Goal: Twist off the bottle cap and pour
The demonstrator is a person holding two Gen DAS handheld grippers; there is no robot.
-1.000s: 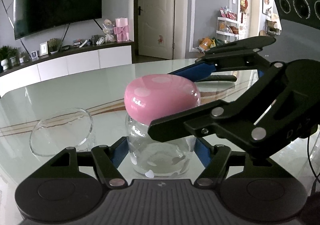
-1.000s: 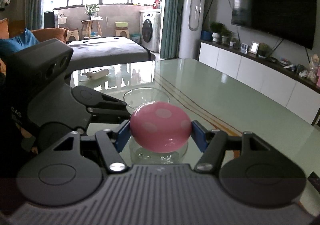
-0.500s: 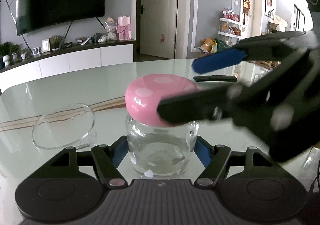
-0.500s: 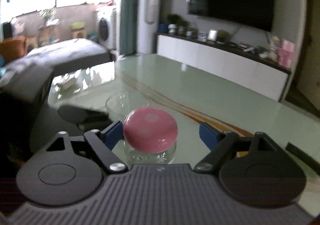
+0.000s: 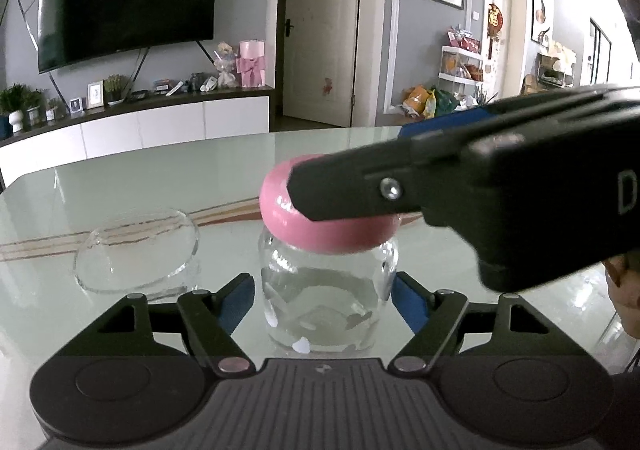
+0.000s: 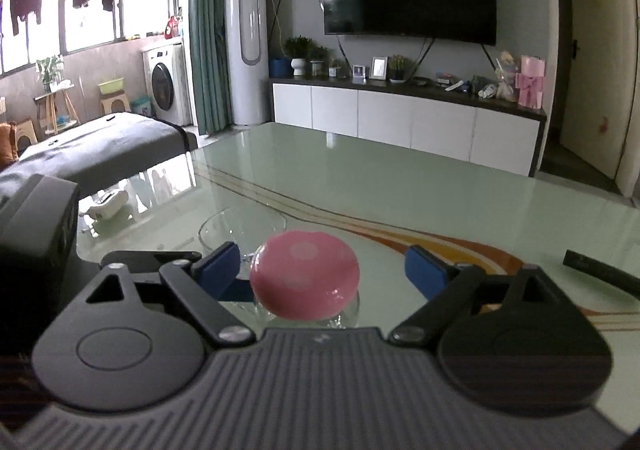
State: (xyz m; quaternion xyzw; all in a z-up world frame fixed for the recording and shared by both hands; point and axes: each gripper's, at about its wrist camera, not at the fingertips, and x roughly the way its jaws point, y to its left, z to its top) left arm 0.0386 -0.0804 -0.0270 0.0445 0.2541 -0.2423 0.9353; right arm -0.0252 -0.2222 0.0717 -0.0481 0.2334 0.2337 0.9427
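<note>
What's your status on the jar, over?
Left gripper clamped on jar. Right gripper open around pink cap, pads clear. Cap on. Glass bowl beside jar, nothing blocking.

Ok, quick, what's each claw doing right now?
Left claw: shut on the jar.
Right claw: open around the pink cap, pads clear of it.
</note>
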